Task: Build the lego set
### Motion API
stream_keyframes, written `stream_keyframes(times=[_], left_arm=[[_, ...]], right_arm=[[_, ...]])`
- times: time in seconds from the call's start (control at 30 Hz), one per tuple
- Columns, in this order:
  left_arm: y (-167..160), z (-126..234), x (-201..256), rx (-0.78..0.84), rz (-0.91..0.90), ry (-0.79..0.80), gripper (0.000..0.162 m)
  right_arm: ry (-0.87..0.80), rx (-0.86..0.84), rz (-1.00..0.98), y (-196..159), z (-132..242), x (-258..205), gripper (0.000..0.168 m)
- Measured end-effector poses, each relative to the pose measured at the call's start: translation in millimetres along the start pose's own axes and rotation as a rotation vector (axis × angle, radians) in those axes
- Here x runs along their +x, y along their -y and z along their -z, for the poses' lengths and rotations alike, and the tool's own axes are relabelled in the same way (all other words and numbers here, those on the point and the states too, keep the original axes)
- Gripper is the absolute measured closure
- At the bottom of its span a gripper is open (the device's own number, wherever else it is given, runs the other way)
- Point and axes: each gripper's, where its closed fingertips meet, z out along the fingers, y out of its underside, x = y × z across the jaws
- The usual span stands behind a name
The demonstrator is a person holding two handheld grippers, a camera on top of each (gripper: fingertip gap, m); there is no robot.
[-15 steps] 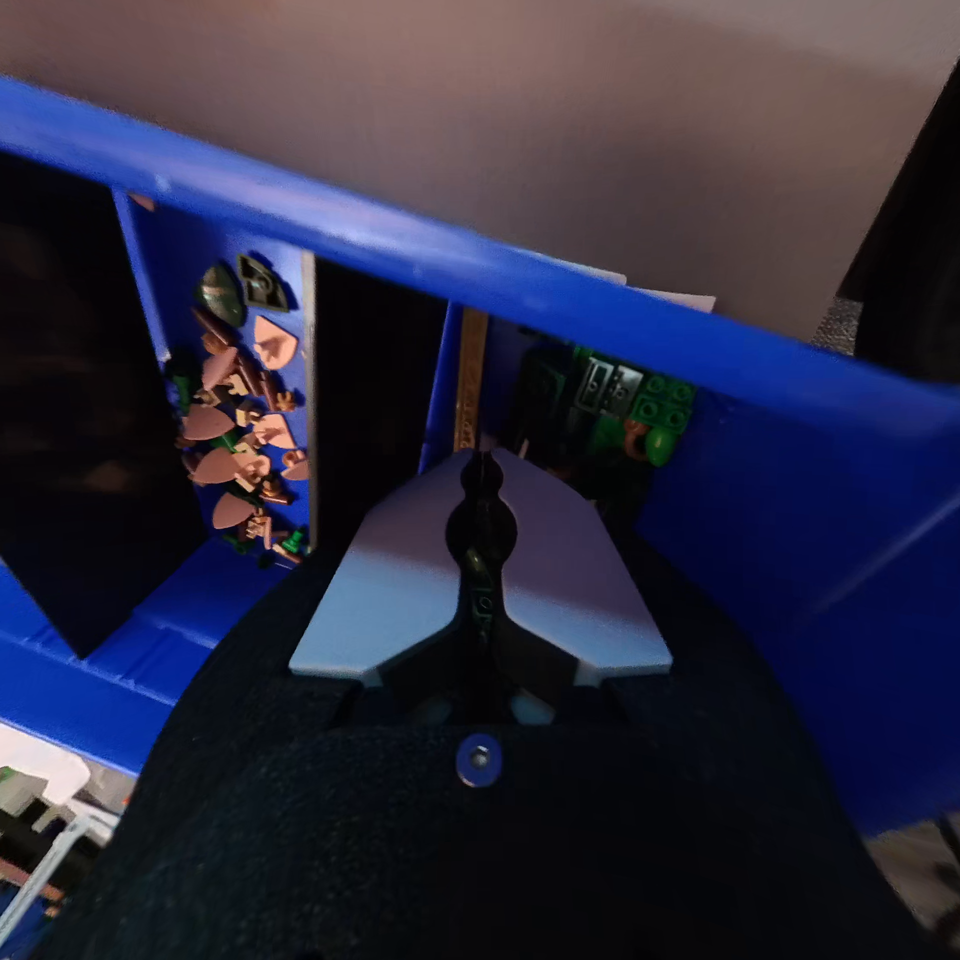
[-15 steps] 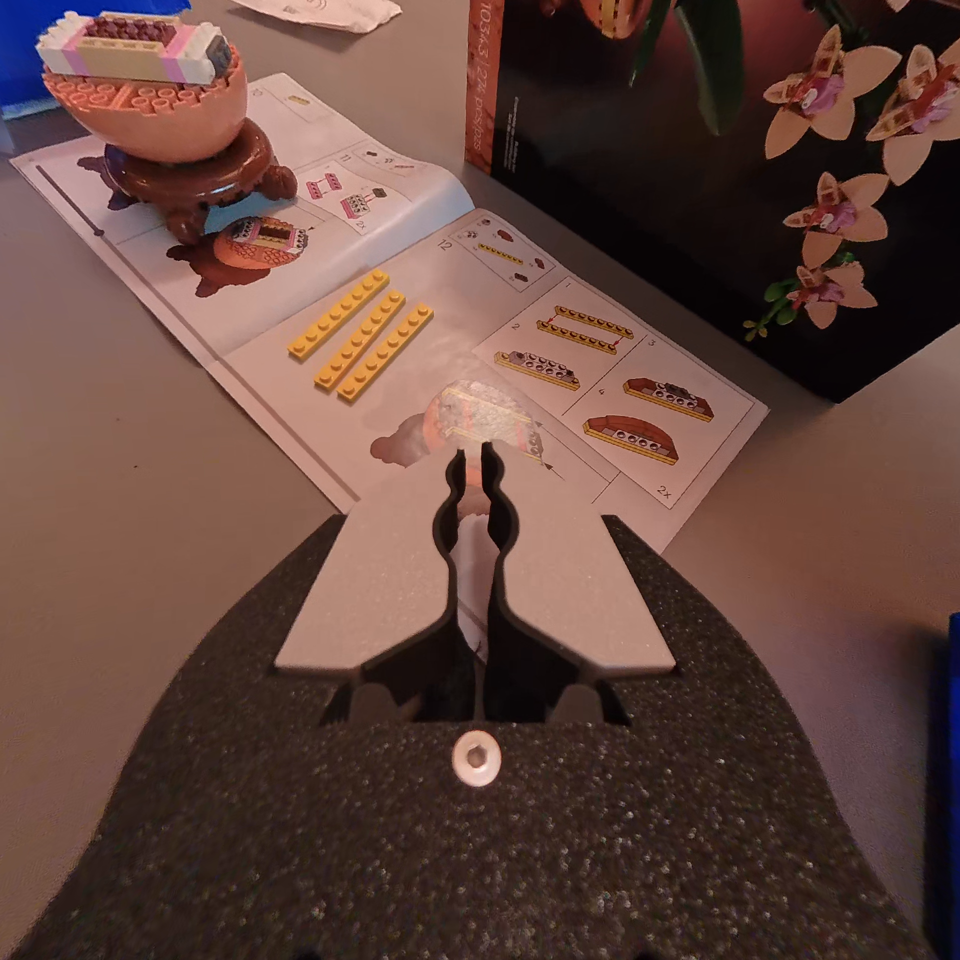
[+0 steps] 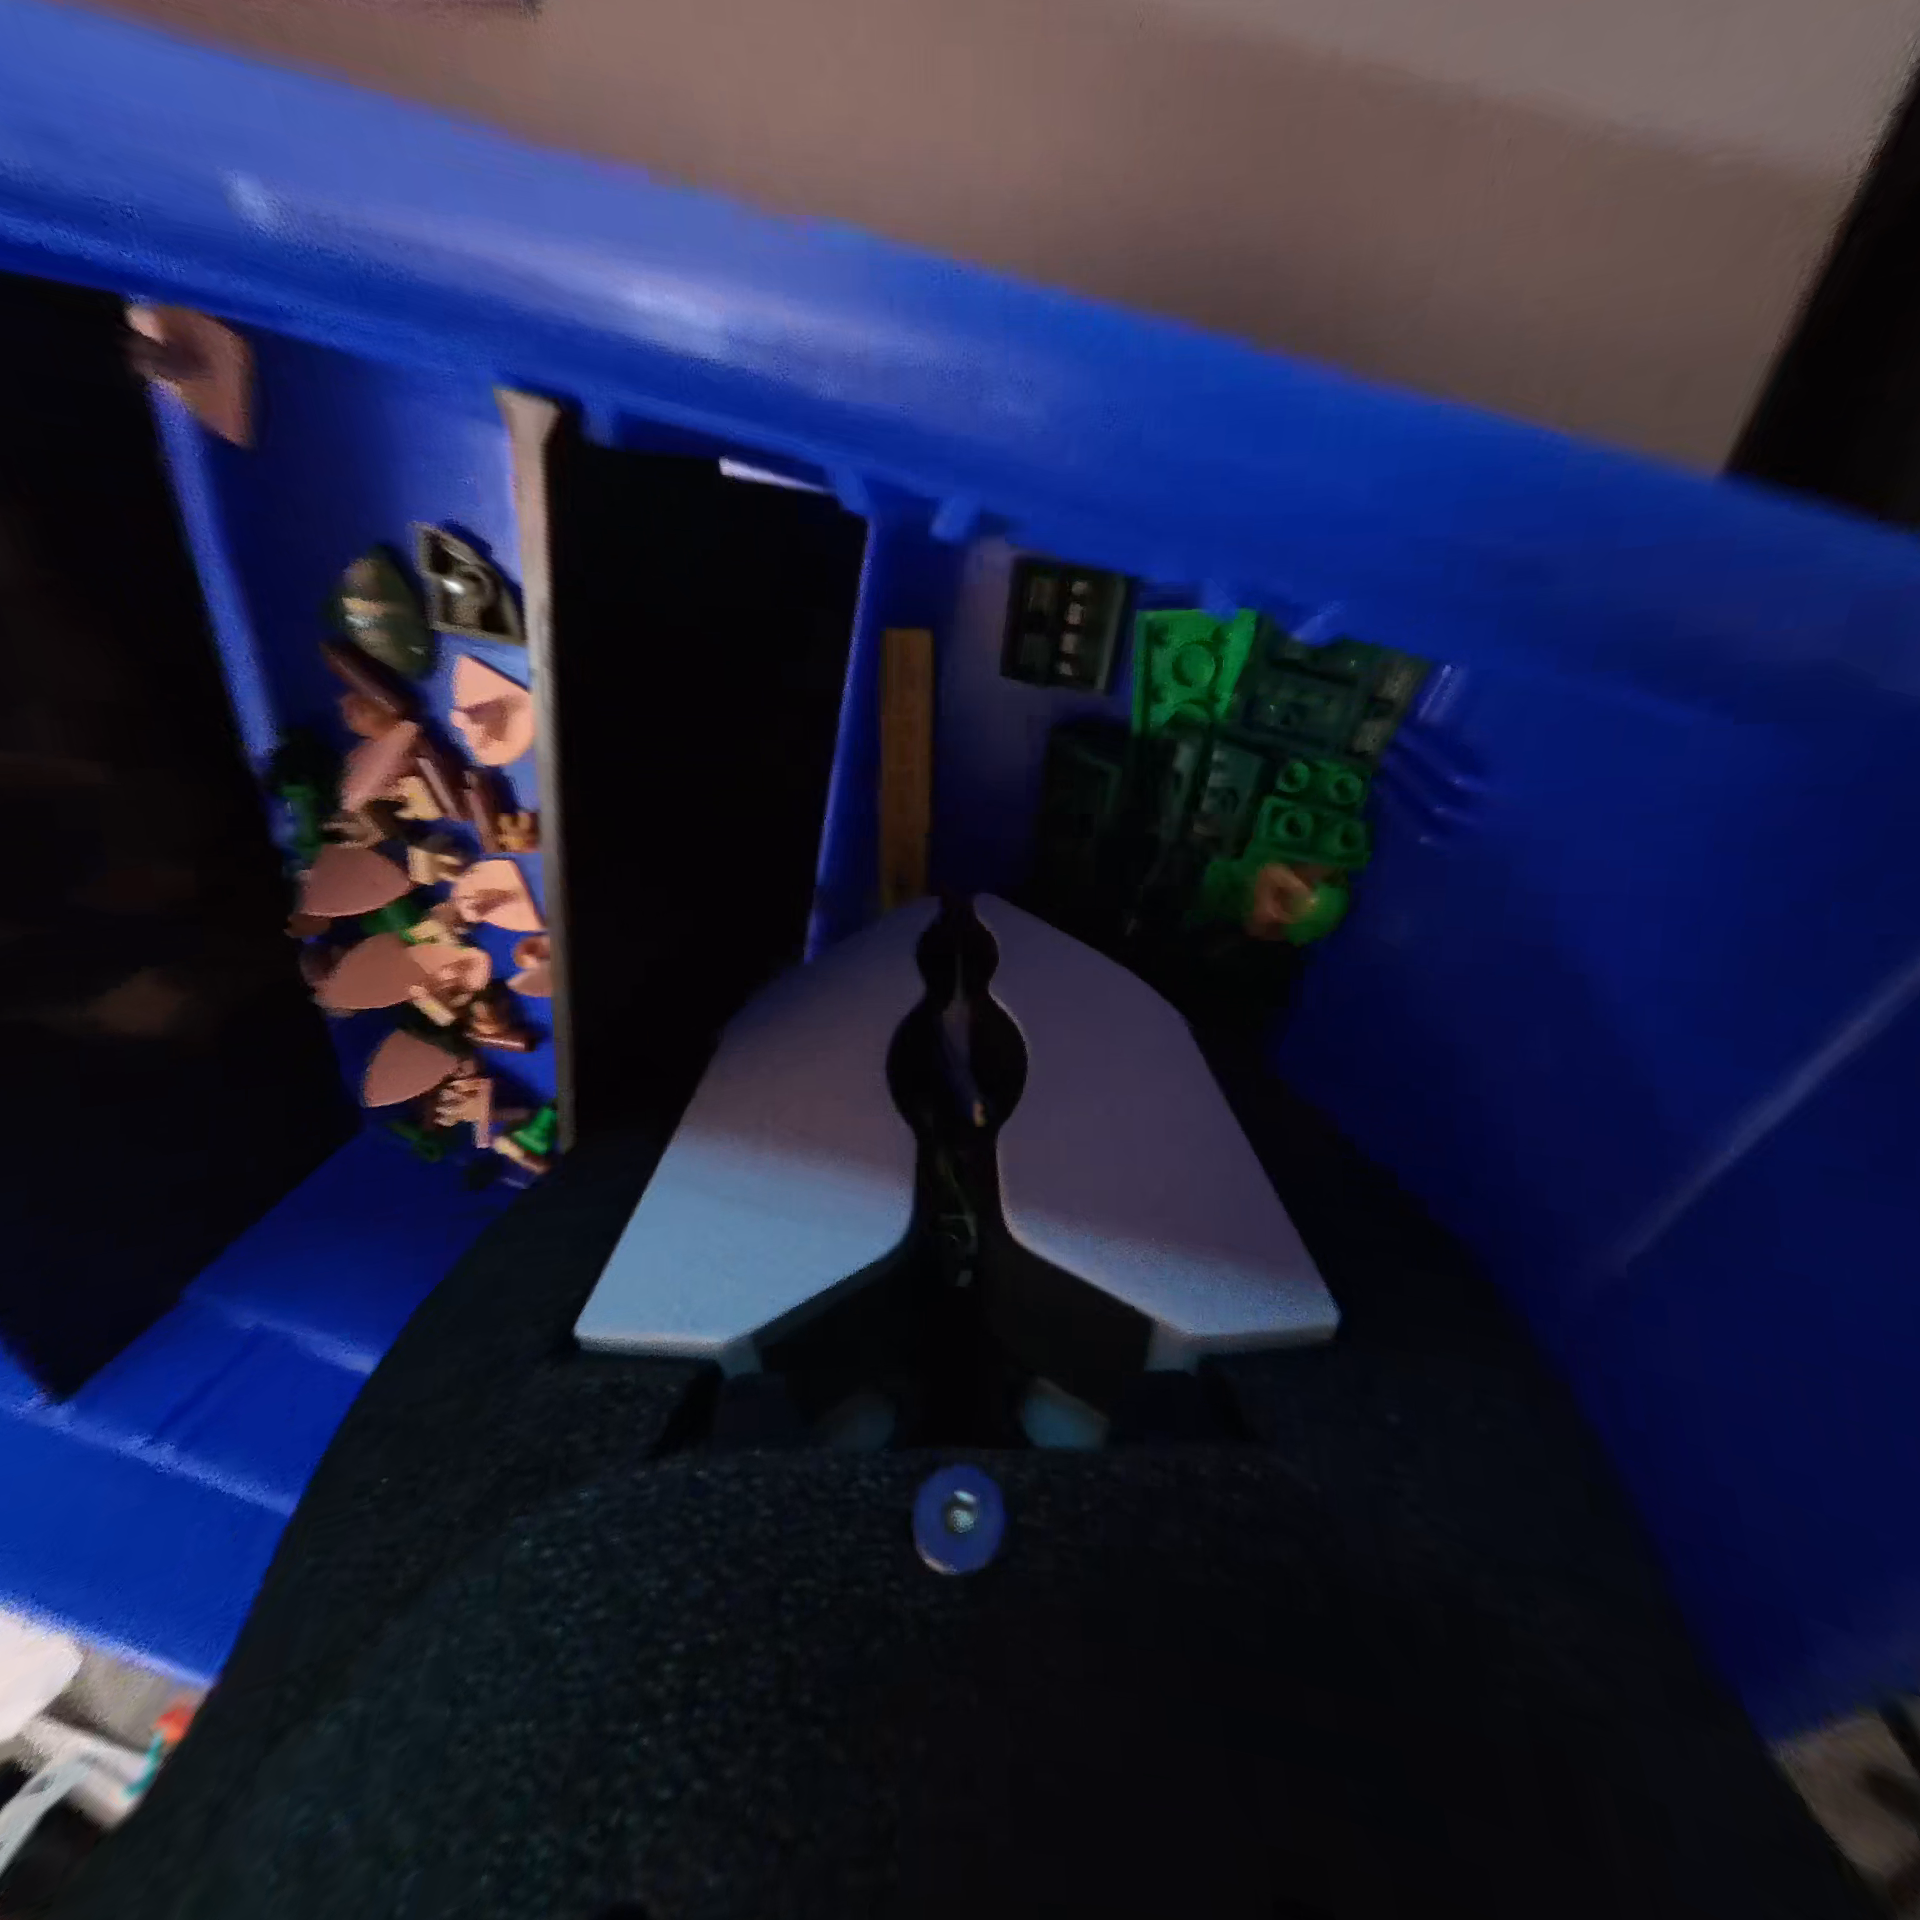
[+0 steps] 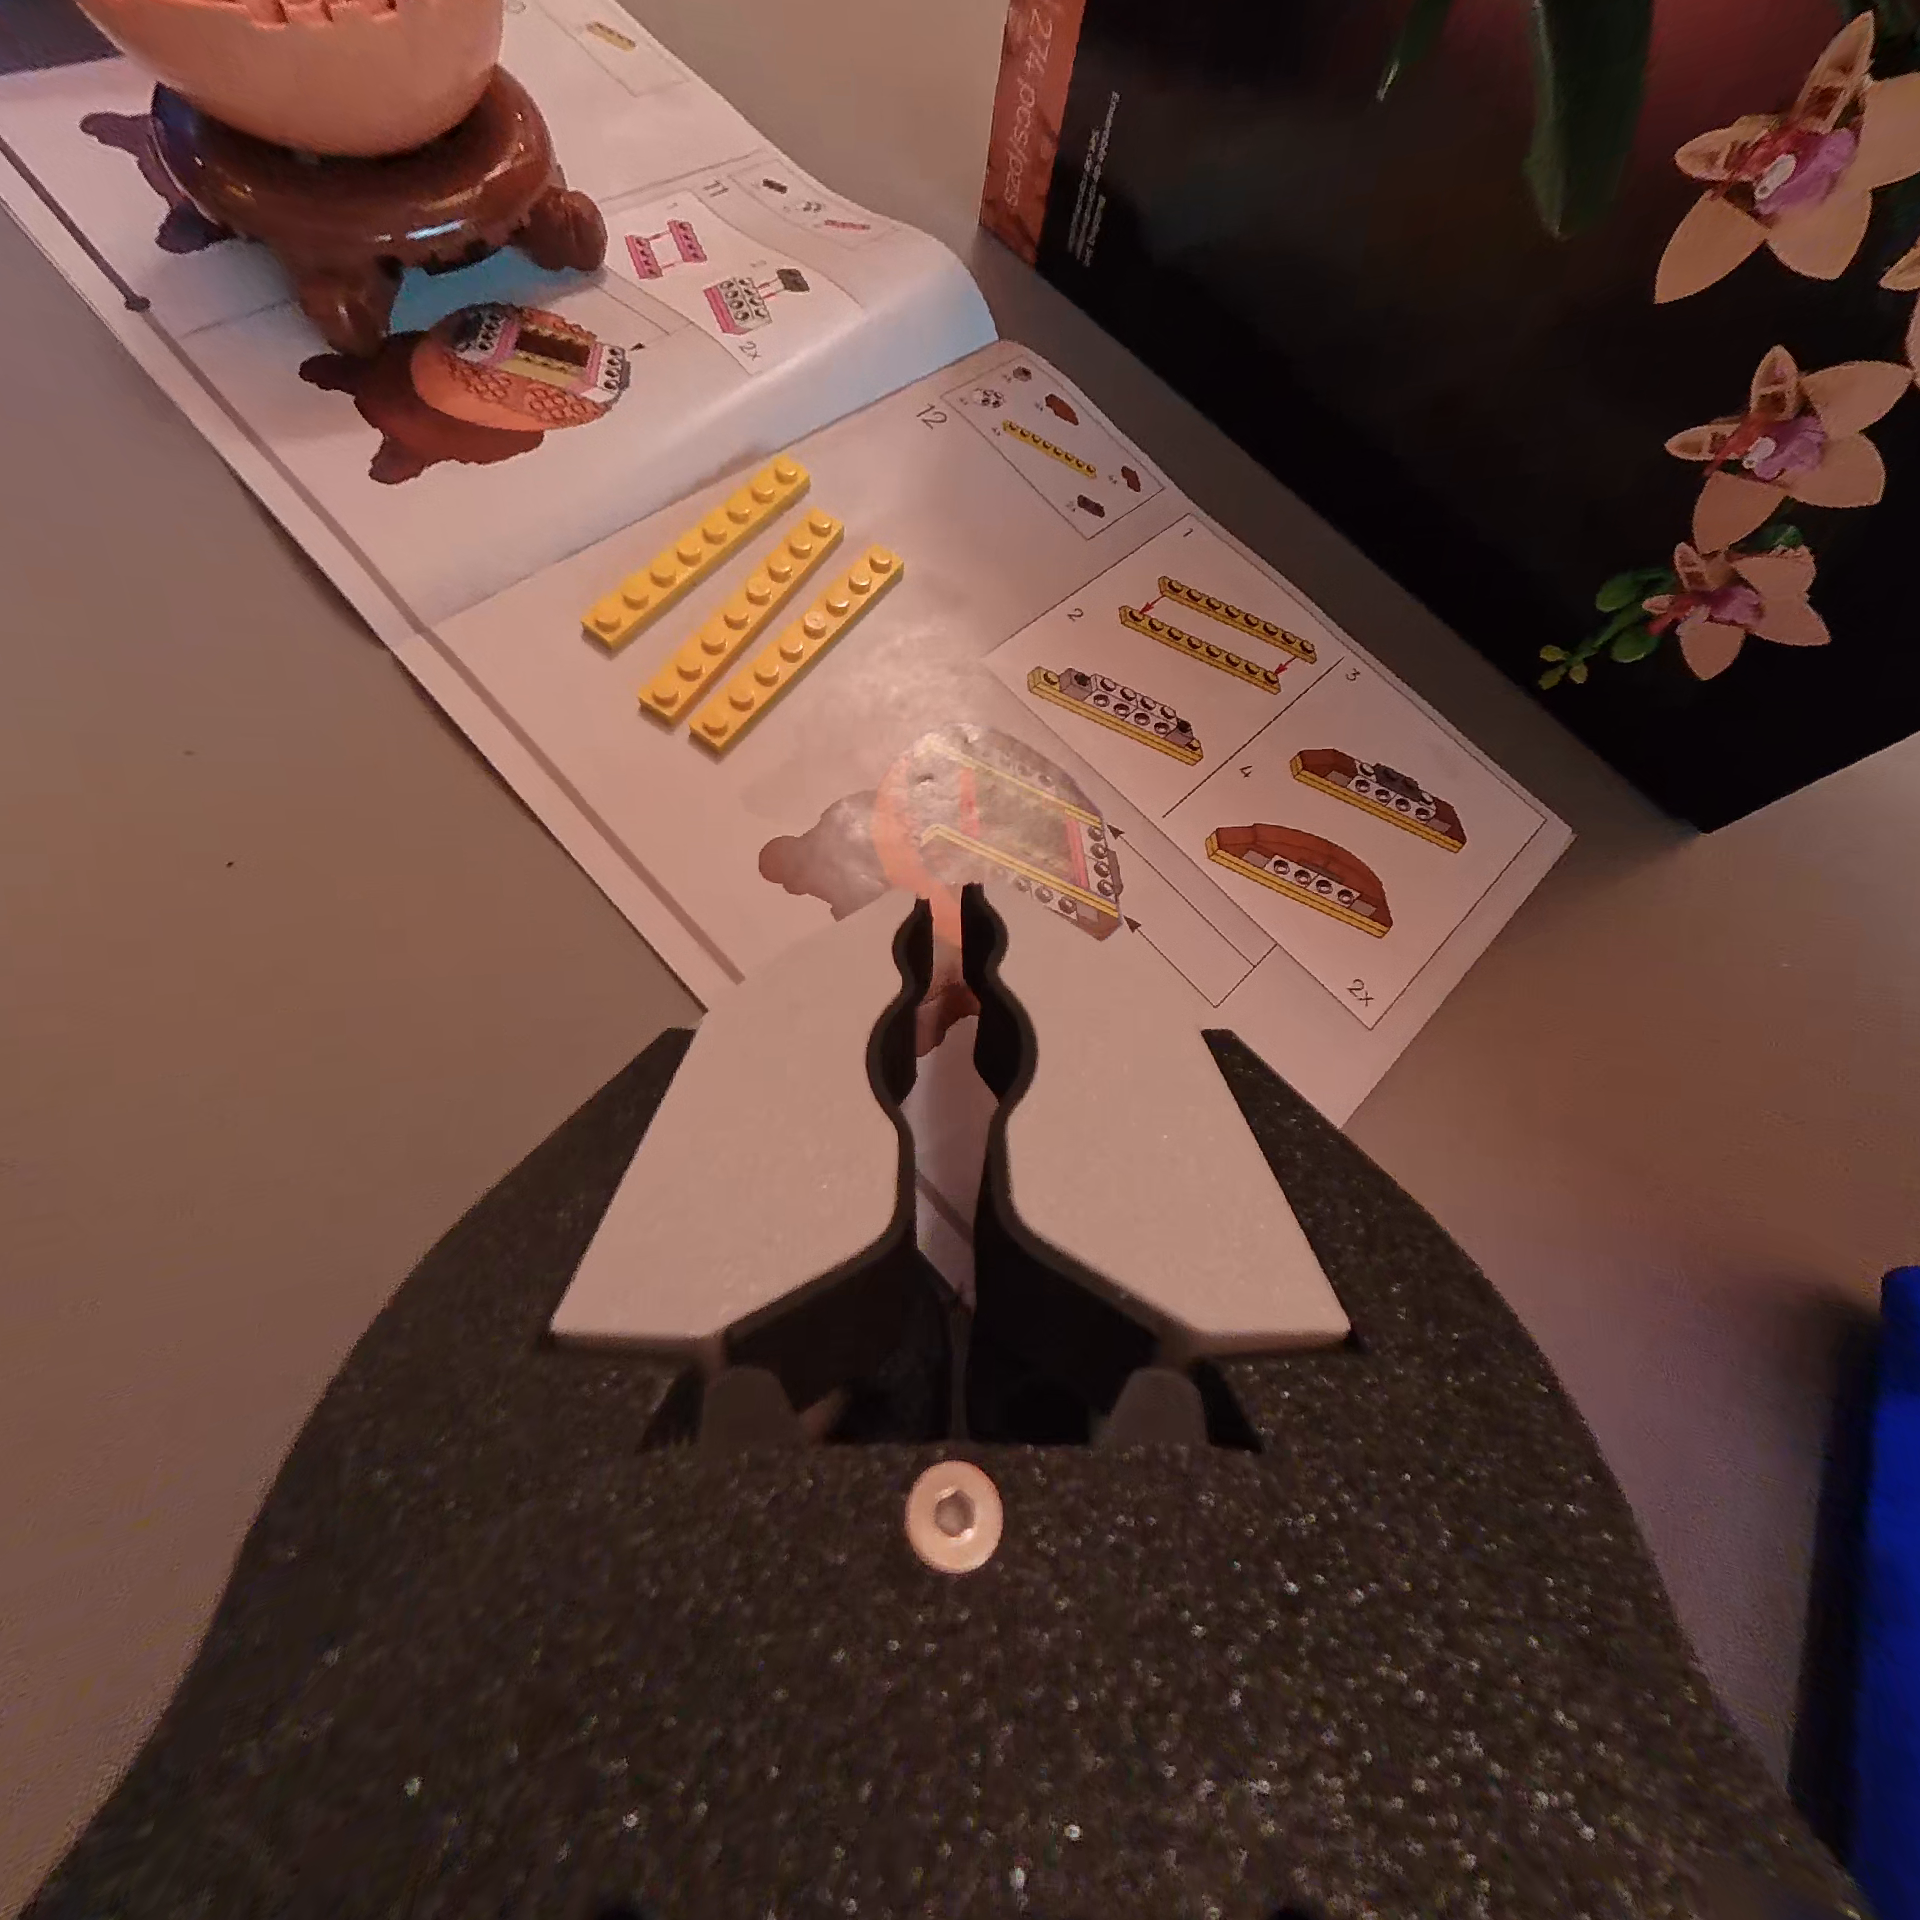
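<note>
My left gripper (image 3: 958, 912) is shut inside a blue sorting bin (image 3: 1143, 416), its tips over the divider between two compartments. Green and dark green pieces (image 3: 1247, 748) lie in the compartment just right of the tips. Pink and brown pieces (image 3: 416, 894) lie in a compartment to the left. I cannot tell whether anything is between the fingers. My right gripper (image 4: 941, 906) is shut to a thin slit with nothing in it, low over the open instruction booklet (image 4: 1039, 582). Three yellow long plates (image 4: 743, 603) lie side by side on the booklet, ahead and left of it.
A partly built pot, a pink bowl (image 4: 301, 62) on a brown stand (image 4: 384, 229), stands on the booklet at the far left. The dark set box (image 4: 1507, 364) with orchid pictures stands at the back right. A blue bin edge (image 4: 1901, 1558) shows at the right.
My right gripper has moved forward over the booklet, so the plates and pot look closer. My left gripper has shifted in the bin, and more green pieces show.
</note>
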Motion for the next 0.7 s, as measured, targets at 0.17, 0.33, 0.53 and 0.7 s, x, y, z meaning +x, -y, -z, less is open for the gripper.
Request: stream_keyframes(times=[0.17, 0.33, 0.53, 0.7], left_arm=[[2.3, 6.0, -1.5, 0.008, -0.057, 0.004, 0.155], [3.3, -0.2, -12.3, 0.009, -0.155, 0.121, 0.155], [3.8, 0.8, -3.8, 0.071, -0.025, 0.013, 0.154], [0.9, 1.9, -3.3, 0.036, -0.049, -0.006, 0.157]], right_arm=[[-0.007, -0.001, 0.004, -0.1, -0.1, 0.4, 0.163], [-0.003, -0.021, 0.017, -2.3, -2.1, -1.4, 0.163], [-0.003, -0.042, 0.042, -4.7, -4.1, -3.5, 0.163], [-0.006, -0.039, 0.049, -4.5, -4.0, -3.8, 0.163]])
